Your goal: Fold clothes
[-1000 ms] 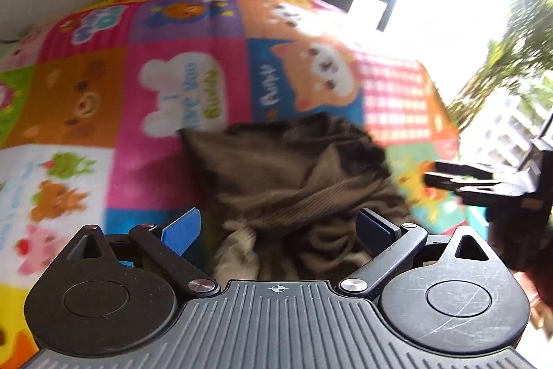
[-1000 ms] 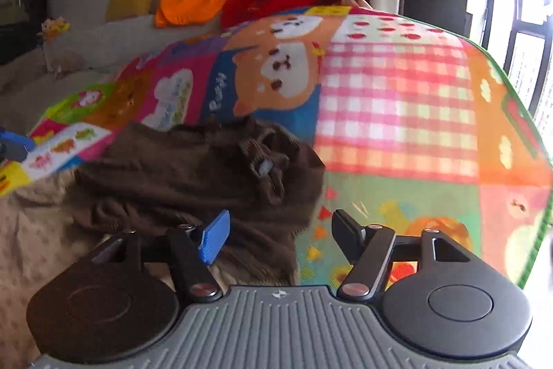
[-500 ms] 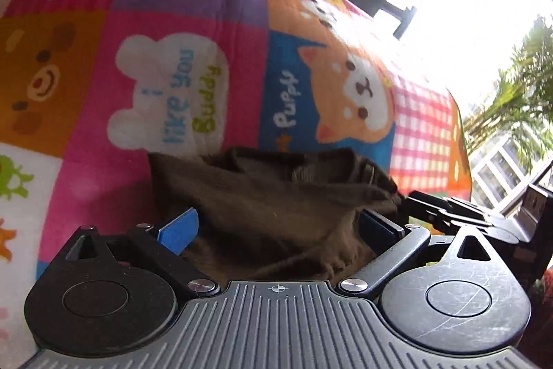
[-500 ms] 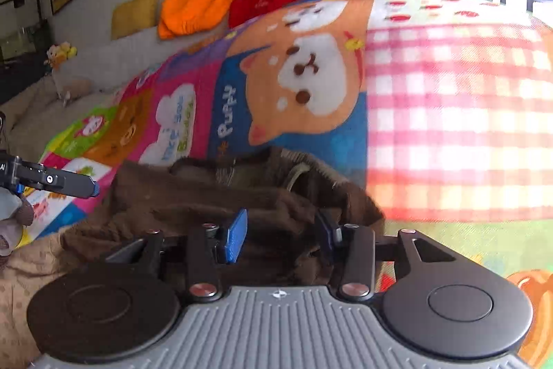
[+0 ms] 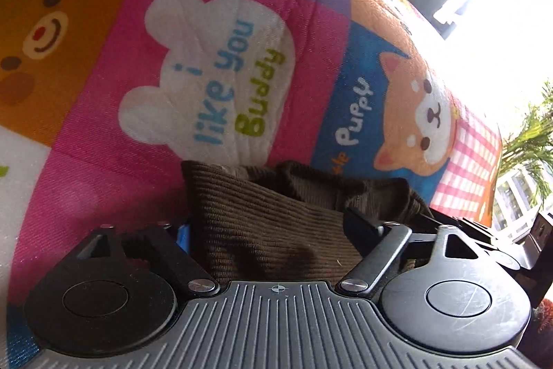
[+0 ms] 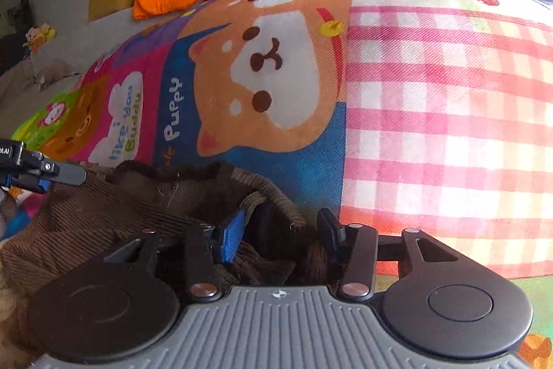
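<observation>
Both grippers, left gripper (image 5: 273,227) and right gripper (image 6: 280,230), have dropped onto the brown corduroy garment (image 5: 276,223), jaws closing around its edge, grasp beginning.

Brown ribbed garment (image 5: 273,230) on bright, seemingly patchwork cartoon-animal mat (image 5: 138,161).

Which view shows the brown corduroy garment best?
The right wrist view: the brown corduroy garment spreads leftward there, with folds and a strap visible. The left wrist view shows only one ribbed edge of it, close up, on the patchwork play mat.
</observation>
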Tool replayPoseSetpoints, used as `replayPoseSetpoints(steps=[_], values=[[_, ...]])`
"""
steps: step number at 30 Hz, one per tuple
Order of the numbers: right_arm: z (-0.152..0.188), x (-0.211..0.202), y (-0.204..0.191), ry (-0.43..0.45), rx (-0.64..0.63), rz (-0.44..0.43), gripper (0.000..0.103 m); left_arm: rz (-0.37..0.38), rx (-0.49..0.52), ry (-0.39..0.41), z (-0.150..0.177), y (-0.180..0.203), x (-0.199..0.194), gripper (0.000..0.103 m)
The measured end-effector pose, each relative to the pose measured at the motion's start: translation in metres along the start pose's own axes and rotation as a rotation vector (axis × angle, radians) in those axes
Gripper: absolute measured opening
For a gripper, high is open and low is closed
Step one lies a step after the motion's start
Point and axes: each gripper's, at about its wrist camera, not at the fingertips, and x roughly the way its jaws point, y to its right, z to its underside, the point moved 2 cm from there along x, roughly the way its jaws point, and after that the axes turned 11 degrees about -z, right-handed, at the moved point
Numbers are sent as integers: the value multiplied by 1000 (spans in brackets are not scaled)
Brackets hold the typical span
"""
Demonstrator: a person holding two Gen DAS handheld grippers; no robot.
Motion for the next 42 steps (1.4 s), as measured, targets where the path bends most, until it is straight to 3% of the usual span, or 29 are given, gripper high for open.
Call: replayPoseSetpoints(steps=[1, 2, 4, 10, 15, 21, 23, 25, 28, 31, 32, 33, 35, 39, 42], values=[[1, 0, -1, -2, -6, 4, 28, -1, 11, -11, 0, 2, 0, 40], [2, 0, -2, -3, -12, 8, 10, -5, 19, -17, 1, 3, -1, 31], [2, -9, -5, 16, -10, -7, 9, 5, 35, -4, 1, 5, -11, 13], [10, -99, -36, 134, -82, -85, 7, 114, 66, 105, 28, 17, -89, 12], [48, -162, -62, 120, -141, -121, 7, 159, 158, 158, 76, 19, -158, 13], [109, -174, -79, -10, -186, -104, 7, 73, 293, 104, 143, 8, -186, 25], [127, -175, -80, -53, -185, -113, 7, 45, 273, 62, 159, -4, -187, 34], [142, -178, -79, -89, -176, -118, 8, 50, 224, 27, 169, -19, -192, 57], [156, -191, -71, -108, -146, -119, 14, 102, 118, 27, 176, -45, -209, 74], [156, -210, -57, -69, -67, -129, 37, 205, -27, 58, 171, -64, -226, 88], [154, -217, -52, -42, -30, -137, 49, 235, -71, 65, 166, -66, -227, 94], [153, -224, -47, -15, 6, -144, 59, 266, -115, 72, 161, -67, -227, 96], [145, -226, -35, 47, 116, -181, 69, 318, -203, 51, 151, -64, -218, 97], [131, -197, -14, 114, 365, -260, 71, 377, -334, -80, 143, -43, -170, 98], [130, -164, -12, 106, 425, -260, 71, 358, -375, -115, 140, -29, -141, 98]])
